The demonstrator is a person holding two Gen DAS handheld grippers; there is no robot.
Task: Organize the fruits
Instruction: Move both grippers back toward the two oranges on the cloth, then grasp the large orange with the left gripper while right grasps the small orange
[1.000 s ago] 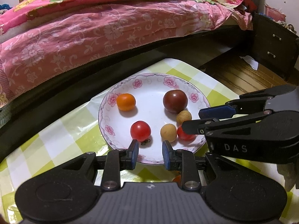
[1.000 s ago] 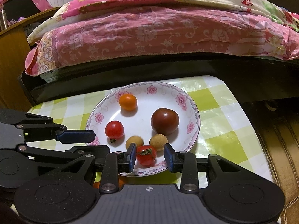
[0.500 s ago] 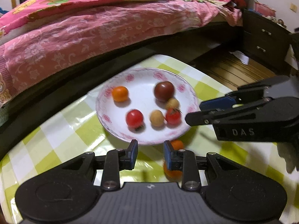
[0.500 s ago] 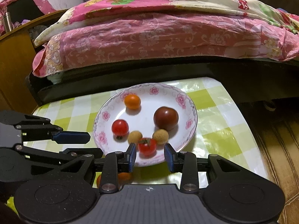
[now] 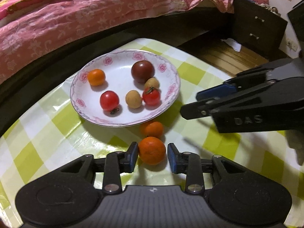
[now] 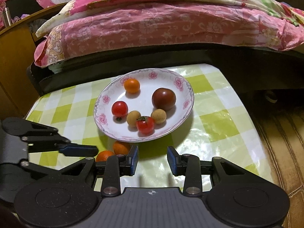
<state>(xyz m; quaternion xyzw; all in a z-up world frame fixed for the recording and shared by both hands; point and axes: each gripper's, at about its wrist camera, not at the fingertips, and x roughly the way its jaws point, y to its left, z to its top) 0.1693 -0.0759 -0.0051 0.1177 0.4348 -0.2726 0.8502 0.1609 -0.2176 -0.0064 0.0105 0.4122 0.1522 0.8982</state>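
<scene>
An orange fruit (image 5: 152,150) lies on the tabletop (image 5: 57,125) between the parted fingers of the left claw (image 5: 151,153), just short of the plate (image 5: 171,79); whether the left pad touches it cannot quite be made out. It is judged light, round and apt to roll, with skin easily bruised, so it should be taken across its widest girth. The right claw (image 6: 152,157) stands apart and empty. Only the right wrist view shows the tabletop's far corner; there both oranges are half hidden.

Left gripper (image 5: 152,154) has drawn back from the floral plate (image 5: 172,95), now straddling a round orange tangerine (image 5: 151,150); right gripper (image 6: 152,159) retreated too
</scene>
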